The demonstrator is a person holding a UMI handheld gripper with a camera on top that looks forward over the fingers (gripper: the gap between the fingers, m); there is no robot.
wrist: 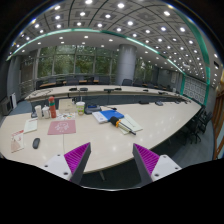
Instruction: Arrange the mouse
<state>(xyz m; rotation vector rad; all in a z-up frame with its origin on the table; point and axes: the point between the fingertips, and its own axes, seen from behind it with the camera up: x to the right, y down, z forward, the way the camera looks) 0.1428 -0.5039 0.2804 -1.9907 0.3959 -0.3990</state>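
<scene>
A small dark mouse [36, 143] lies on the pale conference table [150, 120] near its front left edge, well to the left of my fingers. My gripper [111, 152] is held above the table's near edge. Its fingers are wide apart with nothing between them, and both magenta pads [76, 155] show. A pink mat [62, 127] lies on the table beyond the mouse and ahead of the left finger.
A blue folder with papers [107, 115] lies mid-table ahead of the fingers. Bottles and a red cup [48, 107] stand at the back left. Papers [17, 140] lie left of the mouse. Chairs [200, 125] stand along the table's right side.
</scene>
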